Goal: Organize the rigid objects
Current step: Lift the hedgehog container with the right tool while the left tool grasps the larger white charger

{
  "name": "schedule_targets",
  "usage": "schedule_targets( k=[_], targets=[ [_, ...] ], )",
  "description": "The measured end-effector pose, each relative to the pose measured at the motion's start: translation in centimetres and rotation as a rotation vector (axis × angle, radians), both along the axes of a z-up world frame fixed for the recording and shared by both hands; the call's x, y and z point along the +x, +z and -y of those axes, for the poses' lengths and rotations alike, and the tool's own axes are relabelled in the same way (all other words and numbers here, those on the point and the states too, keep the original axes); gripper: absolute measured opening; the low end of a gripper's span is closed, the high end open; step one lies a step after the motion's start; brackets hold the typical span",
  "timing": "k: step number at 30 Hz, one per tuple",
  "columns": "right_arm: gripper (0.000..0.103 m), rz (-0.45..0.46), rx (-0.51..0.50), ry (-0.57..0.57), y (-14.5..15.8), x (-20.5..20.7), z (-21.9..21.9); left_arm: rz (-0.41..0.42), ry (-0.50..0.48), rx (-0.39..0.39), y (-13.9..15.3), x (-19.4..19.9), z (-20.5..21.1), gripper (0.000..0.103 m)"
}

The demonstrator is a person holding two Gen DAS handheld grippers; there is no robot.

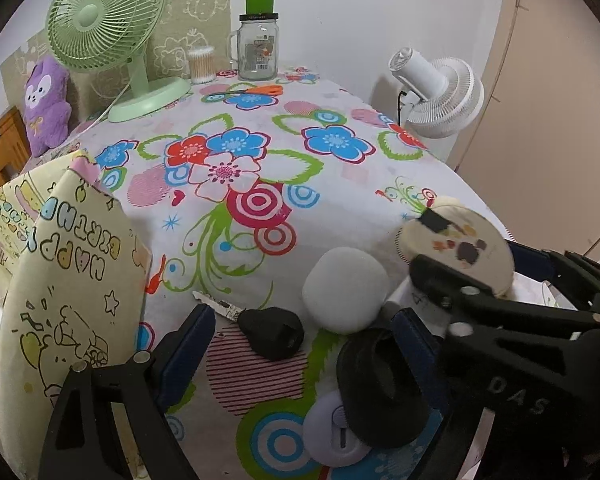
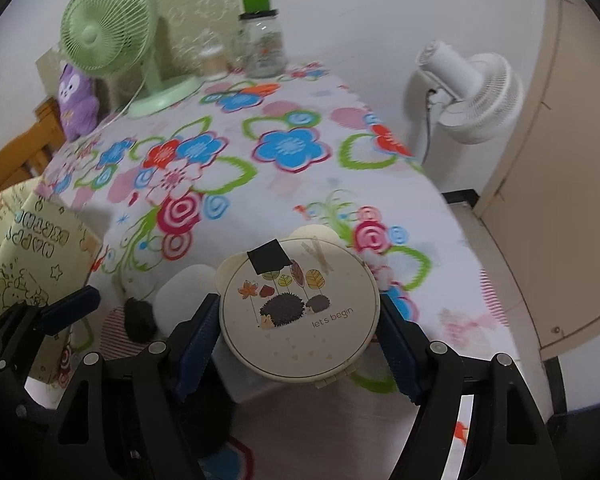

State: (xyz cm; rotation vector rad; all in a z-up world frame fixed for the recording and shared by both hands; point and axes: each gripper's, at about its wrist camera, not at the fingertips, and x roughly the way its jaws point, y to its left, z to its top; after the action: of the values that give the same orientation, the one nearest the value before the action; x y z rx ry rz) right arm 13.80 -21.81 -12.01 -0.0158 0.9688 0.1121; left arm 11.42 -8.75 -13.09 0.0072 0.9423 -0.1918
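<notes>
Now, in the left wrist view, the left gripper (image 1: 300, 364) is spread wide at the bottom of the frame, holding nothing; a black key (image 1: 270, 332), a white ball (image 1: 346, 290) and a black cup (image 1: 380, 384) lie between its fingers on the flowered tablecloth (image 1: 340, 184). In the right wrist view, the right gripper (image 2: 298, 332) pinches a round tin (image 2: 300, 310) at lower center, above the cloth.

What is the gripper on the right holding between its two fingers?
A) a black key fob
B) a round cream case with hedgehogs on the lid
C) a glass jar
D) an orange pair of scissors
B: the right gripper clamps the round hedgehog case from both sides.
</notes>
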Motion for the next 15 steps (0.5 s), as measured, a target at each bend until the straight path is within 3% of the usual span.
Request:
schedule_targets(
  k=[11, 15],
  targets=[
    [0.077, 0.011, 0.011, -0.066, 0.2, -0.4, 2.5, 0.014, -0.038, 0.025, 0.2, 0.8, 2.1, 0.092],
    [0.077, 0.013, 0.012, -0.084, 0.2, -0.2, 3.0, 0.009, -0.058, 0.015, 0.2, 0.9, 2.8, 0.088]
  ],
)
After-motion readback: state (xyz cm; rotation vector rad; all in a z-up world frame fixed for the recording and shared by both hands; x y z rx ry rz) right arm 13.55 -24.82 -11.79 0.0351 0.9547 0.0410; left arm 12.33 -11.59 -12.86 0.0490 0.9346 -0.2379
